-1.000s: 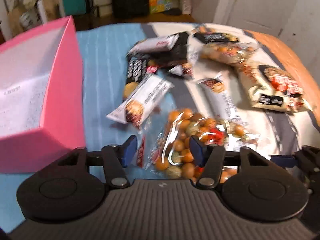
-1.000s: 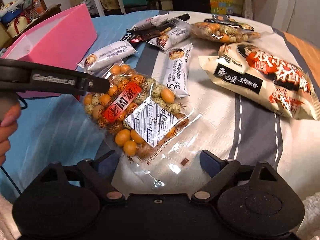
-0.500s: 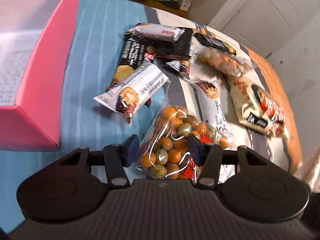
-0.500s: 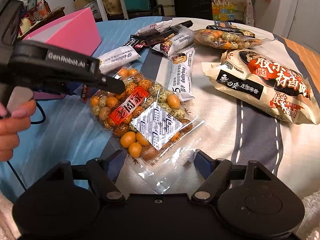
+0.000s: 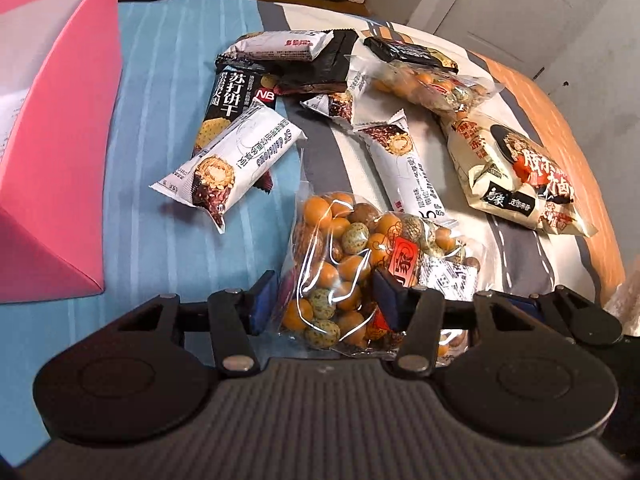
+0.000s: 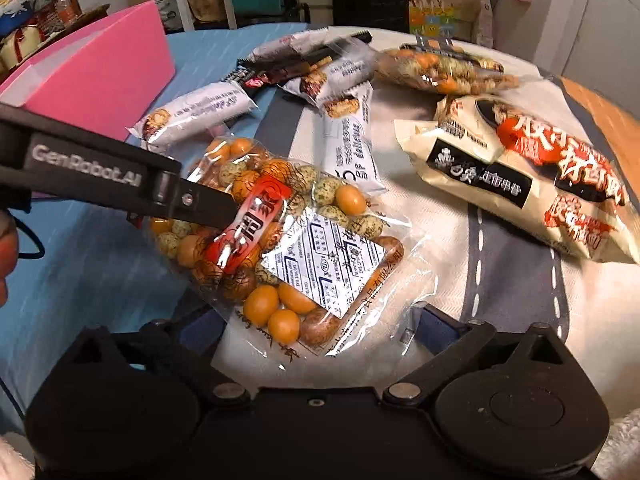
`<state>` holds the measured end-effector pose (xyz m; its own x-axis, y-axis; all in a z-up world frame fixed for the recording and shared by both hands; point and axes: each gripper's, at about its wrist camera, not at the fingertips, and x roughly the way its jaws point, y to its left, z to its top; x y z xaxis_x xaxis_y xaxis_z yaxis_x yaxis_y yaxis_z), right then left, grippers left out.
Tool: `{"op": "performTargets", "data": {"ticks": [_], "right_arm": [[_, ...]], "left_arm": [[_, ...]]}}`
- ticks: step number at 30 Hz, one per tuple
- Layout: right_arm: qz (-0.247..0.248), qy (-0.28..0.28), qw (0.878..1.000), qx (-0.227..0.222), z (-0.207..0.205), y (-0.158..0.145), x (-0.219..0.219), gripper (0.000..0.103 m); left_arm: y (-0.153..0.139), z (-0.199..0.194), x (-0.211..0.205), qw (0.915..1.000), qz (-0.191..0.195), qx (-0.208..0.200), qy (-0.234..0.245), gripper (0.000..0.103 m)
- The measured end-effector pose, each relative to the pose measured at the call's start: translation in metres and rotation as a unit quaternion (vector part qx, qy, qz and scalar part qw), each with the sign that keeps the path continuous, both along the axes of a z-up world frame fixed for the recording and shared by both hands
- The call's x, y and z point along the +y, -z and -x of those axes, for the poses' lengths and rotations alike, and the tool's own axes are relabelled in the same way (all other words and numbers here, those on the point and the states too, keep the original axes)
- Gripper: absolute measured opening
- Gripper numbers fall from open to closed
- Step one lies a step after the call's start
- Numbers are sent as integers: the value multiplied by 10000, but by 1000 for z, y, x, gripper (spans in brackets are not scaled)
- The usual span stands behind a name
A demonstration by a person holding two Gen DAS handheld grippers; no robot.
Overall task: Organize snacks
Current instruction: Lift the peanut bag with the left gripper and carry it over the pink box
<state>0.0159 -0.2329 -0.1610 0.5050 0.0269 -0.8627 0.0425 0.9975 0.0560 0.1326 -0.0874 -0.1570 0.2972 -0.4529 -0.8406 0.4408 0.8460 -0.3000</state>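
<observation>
- The nut bag [image 6: 280, 240], clear plastic full of orange and speckled coated nuts, carries a red label with Chinese characters and a white printed sachet inside it.
- It lies on the cloth [image 5: 160, 80], at 6 o'clock of the snack pile and at 3 o'clock of the pink box [image 5: 60, 140].
- The left gripper [image 5: 326, 300] reads "GenRobot.AI" along its side in the right wrist view [image 6: 224, 210], where it reaches in from 9 o'clock.
- Its blue-padded fingers [image 5: 264, 300] stand either side of the bag's near end; whether they are pressing the plastic I cannot tell.
- The right gripper [image 6: 320, 326] sits low at 6 o'clock of the bag with its fingers spread wide, the bag's sealed edge lying between them, nothing grasped.
- A white bar [image 5: 236, 160] reads "SF delicious" and shows a chocolate roll; it rests across a black pack [image 5: 228, 100] printed "NB" with Chinese characters.
- A second white bar [image 5: 412, 172] shows "5" near its end, at 12 o'clock of the nut bag.
- A cream bag [image 6: 520, 176] with red and black Chinese lettering lies at 2 o'clock.
- Another nut bag [image 6: 440, 68] lies at the far side of the pile.
</observation>
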Motion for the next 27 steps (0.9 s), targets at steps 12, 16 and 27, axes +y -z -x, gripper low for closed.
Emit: {"op": "performTargets", "data": {"ticks": [12, 16, 27], "right_arm": [[10, -298, 9995, -121, 16, -15, 3, 65], [-169, -404, 9990, -79, 25, -23, 1, 59], [-197, -854, 9951, -463, 52, -57, 5, 59]], "left_arm": [[-12, 35, -21, 9965, -586, -389, 452, 54], [-20, 46, -19, 9962, -705, -340, 372, 54], [-63, 77, -1, 9953, -654, -624, 336, 52]]}}
